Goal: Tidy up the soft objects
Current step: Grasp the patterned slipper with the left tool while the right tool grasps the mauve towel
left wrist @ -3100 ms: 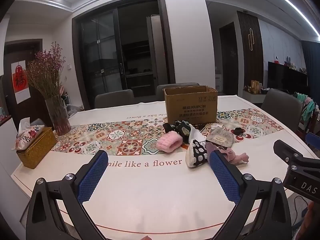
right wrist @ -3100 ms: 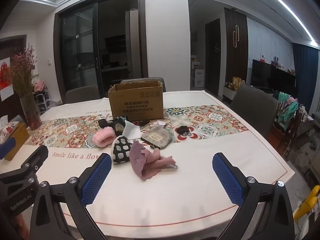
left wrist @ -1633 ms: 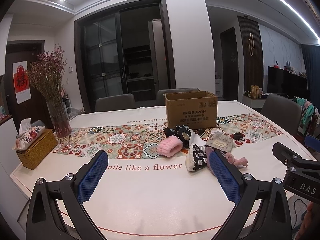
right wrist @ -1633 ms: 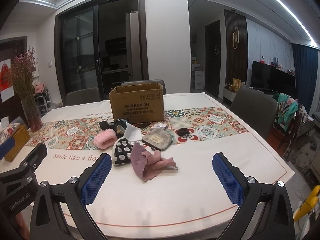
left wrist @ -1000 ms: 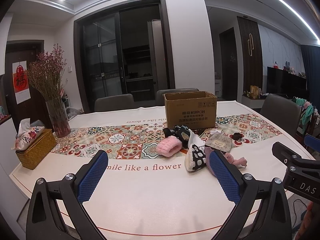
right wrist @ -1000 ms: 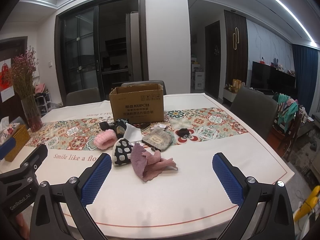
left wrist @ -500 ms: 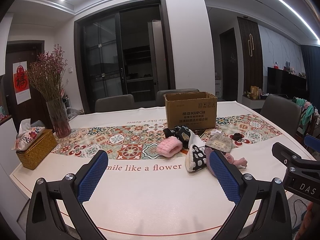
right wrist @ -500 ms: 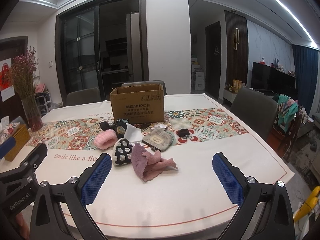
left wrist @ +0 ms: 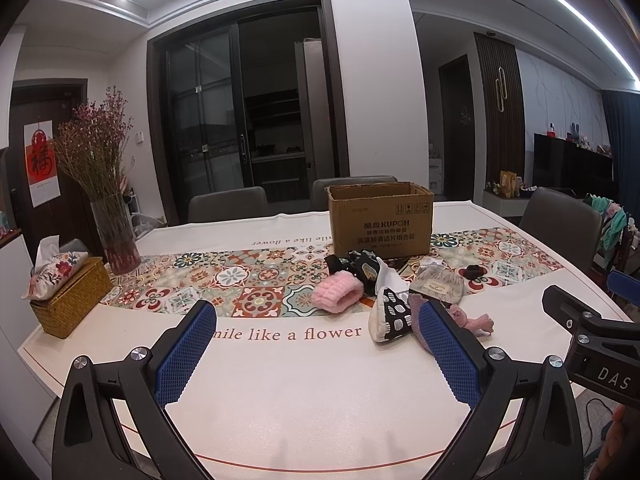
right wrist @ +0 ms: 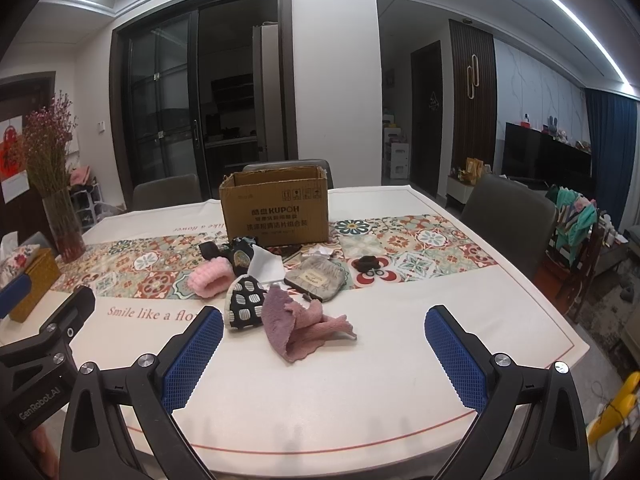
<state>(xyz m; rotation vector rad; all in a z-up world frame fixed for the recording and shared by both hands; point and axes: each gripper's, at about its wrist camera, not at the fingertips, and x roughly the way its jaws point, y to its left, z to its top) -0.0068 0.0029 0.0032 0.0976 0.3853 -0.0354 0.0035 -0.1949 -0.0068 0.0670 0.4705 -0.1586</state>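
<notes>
Counter (right wrist: 360, 392): white cloth, patterned runner (right wrist: 420, 248).
On it: cardboard box (right wrist: 276, 212), soft objects (right wrist: 280, 288), vase (left wrist: 116, 240), tissue box (left wrist: 68, 296).

**Readable print on the box, cloth and tools**

The cardboard box (right wrist: 275, 210), standing toward the far edge of the counter (right wrist: 360, 380), is showing "KUPOH" on its front, with Chinese characters around it too small to read. The tablecloth (left wrist: 280, 380) is carrying "mile like a flower" along the near edge, the first letter hidden, and the same line upside down behind the box. The left tool (right wrist: 36, 360) is bearing "GenRobot.AI"; the right tool (left wrist: 600, 354) is showing "DAS". A red character is hanging on a wall poster (left wrist: 41, 162).
</notes>
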